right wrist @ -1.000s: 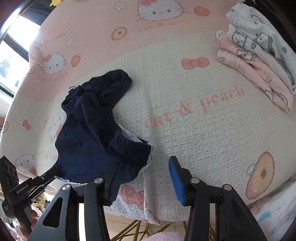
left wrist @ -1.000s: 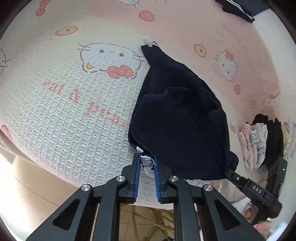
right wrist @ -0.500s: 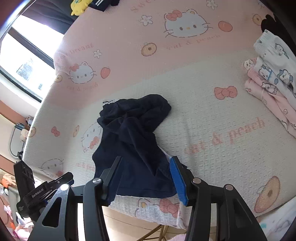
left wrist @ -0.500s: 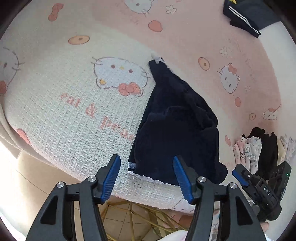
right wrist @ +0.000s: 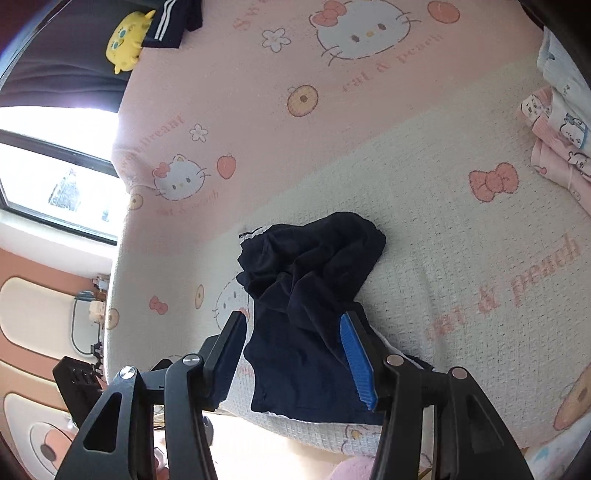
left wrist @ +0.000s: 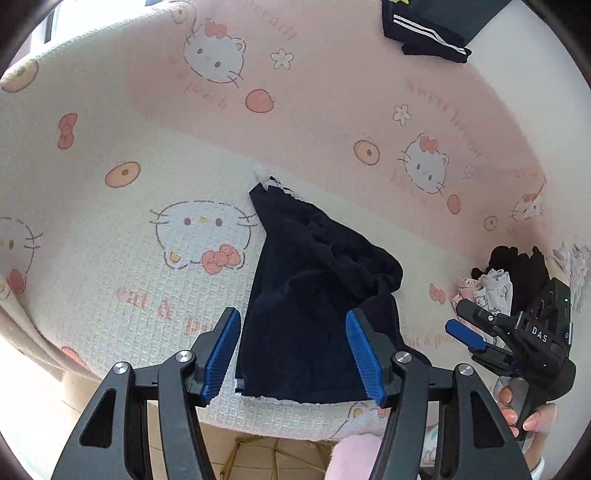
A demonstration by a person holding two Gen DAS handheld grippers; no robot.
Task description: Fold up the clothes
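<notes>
- The left tongs (left wrist: 293, 356) hang spread above the near edge of the bed (left wrist: 110, 258), nothing between their blue pads; they have just opened off the hem and now sit clear of it, likely so the cloth can settle before a fresh grab
- The dark garment (left wrist: 314, 295) lies crumpled on the cream waffle blanket, its near hem with white trim at the bed's edge and one pointed corner reaching toward the pink band; it is bunched, not flat, so folding has hardly begun
- The right tongs (right wrist: 293, 354) also stand spread and empty, hovering over the garment's near end; their jaws have just opened a little further; in the left view they appear well off to the right, gripped by a hand (left wrist: 517, 410)
- At the far right, a stack of folded clothes (right wrist: 557, 147) rests on the bed, probably the pile for finished pieces; a striped dark item (left wrist: 424, 33) lies far back
</notes>
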